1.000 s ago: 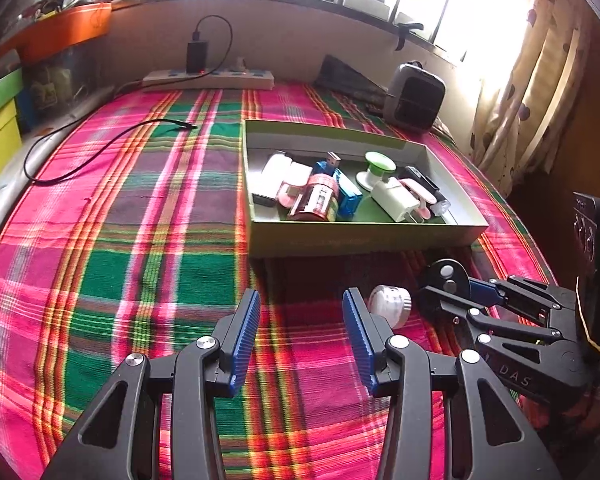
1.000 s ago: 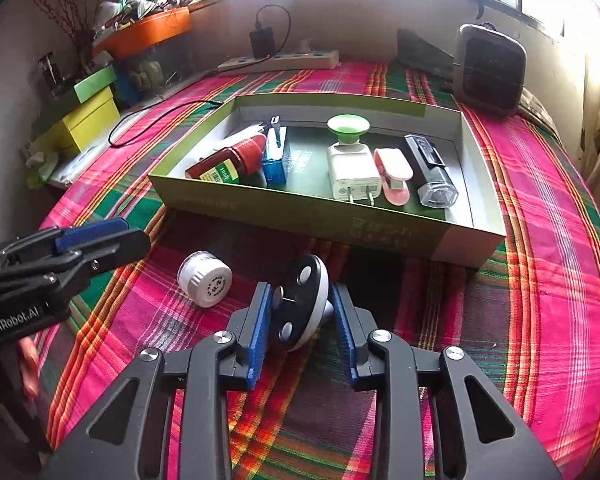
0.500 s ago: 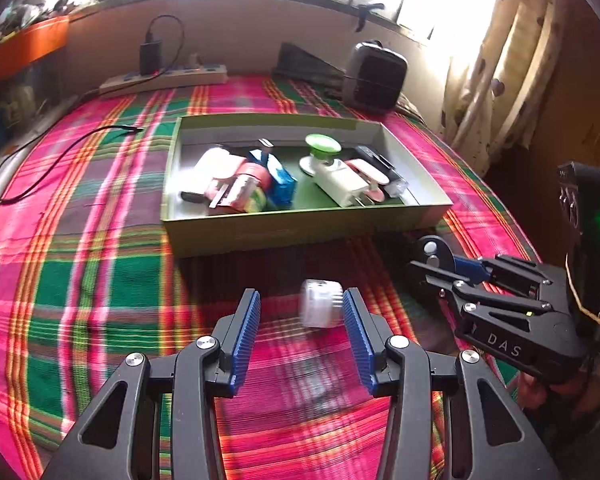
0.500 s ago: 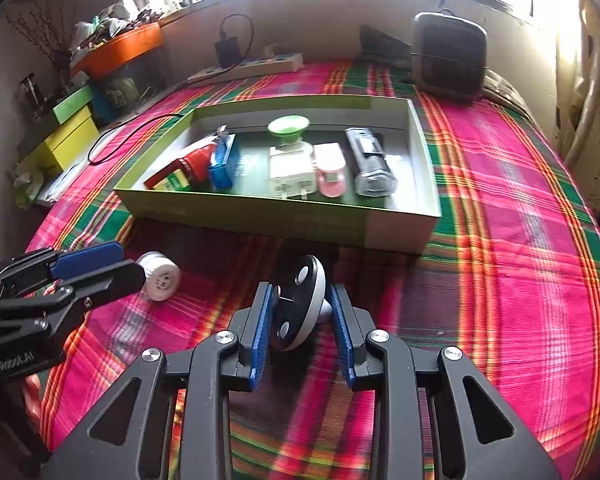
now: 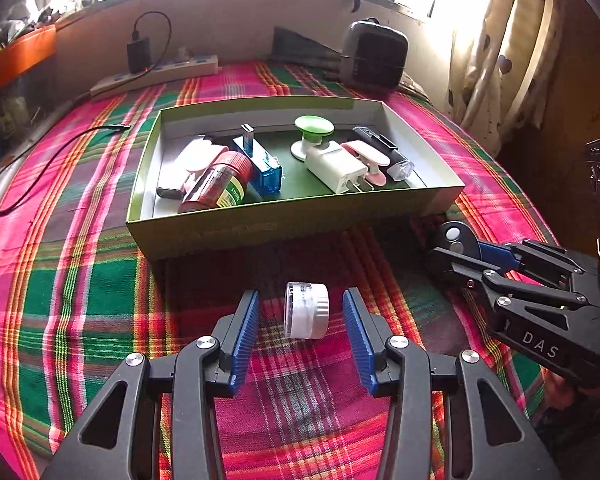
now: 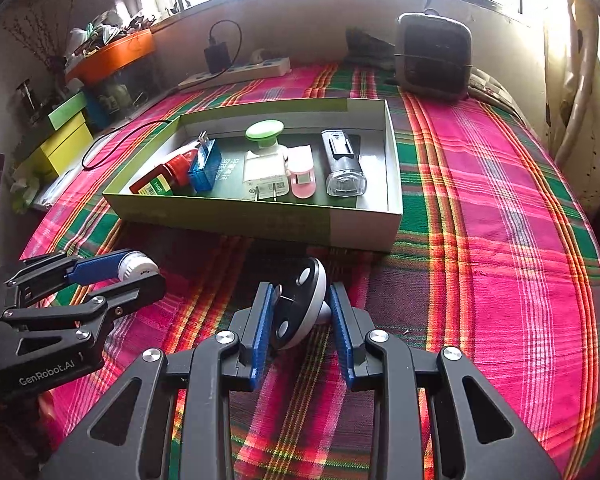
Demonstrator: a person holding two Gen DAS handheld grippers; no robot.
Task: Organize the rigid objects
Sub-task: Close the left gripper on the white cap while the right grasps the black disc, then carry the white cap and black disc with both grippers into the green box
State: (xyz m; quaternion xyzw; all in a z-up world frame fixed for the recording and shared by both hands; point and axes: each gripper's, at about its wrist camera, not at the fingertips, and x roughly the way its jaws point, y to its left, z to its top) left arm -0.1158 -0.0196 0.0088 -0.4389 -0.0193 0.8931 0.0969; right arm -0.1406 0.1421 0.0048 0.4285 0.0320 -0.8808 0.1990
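White jar (image 5: pixel 306 311) is lying on its side on the plaid cloth (image 5: pixel 80 280), low in the left wrist frame, sitting between the spread pads of the left gripper (image 5: pixel 301 336) without touching them. To its right, the right gripper (image 6: pixel 302 326) is pinching a black-and-white disc (image 6: pixel 300 304). Beyond both, the green tray (image 5: pixel 292 224) is stretching across mid-frame, its near wall standing in the way, holding a red bottle (image 5: pixel 216 182), a blue USB piece (image 5: pixel 260 164) and a white charger (image 5: pixel 334 166). Farther back, a power strip (image 5: pixel 156 78) and a dark speaker (image 5: pixel 374 54) are lining the wall.

"DAS" on right tool (image 5: pixel 456 240), "GenRobot.AI" on left tool (image 6: pixel 112 276), "100%" on red jar label (image 5: pixel 230 196)
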